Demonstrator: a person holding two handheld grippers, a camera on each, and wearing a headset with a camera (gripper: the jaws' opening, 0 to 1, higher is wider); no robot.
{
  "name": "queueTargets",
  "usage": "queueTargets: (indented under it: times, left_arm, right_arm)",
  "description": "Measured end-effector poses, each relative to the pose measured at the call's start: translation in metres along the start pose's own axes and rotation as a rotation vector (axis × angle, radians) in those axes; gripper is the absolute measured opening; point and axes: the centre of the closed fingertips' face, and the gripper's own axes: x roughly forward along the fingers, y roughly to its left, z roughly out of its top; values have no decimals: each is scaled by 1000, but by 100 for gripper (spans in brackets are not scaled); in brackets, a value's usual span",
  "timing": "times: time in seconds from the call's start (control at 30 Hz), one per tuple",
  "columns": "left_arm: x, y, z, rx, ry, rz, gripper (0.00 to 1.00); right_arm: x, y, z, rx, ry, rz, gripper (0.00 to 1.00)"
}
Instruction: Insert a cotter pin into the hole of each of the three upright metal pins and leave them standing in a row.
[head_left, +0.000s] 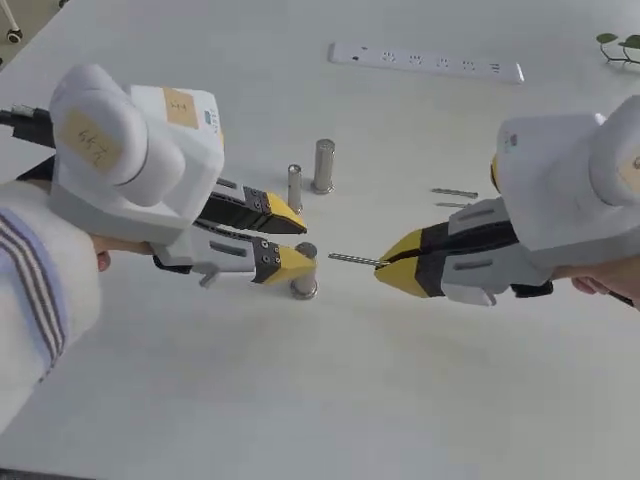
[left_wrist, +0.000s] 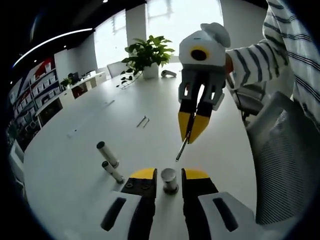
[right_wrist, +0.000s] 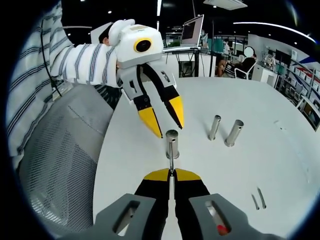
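A short metal pin (left_wrist: 170, 183) stands upright on the white table (left_wrist: 75, 150) between the parted yellow-tipped jaws of the left gripper (left_wrist: 169, 173), with a narrow gap on either side of it. Beyond this pin and slightly to its right, the right gripper (left_wrist: 192, 136) points down, its jaws closed on a thin cotter pin (left_wrist: 181, 149) whose free end stops just short of the pin's top. A second metal pin (left_wrist: 113, 171) and a third metal pin (left_wrist: 107, 154) stand close together to its left, and two loose cotter pins (left_wrist: 143, 121) lie well beyond it.

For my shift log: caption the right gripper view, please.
Right gripper holds a cotter pin aimed at the nearest metal pin, flanked by the open left gripper.
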Motion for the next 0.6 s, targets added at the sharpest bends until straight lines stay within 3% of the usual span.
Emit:
queueTargets:
  times: [0.6]
  left_arm:
    - [4, 0, -5, 8, 9, -38, 10]
  right_arm:
    - [11, -9, -2, -9, 23, 21, 0]
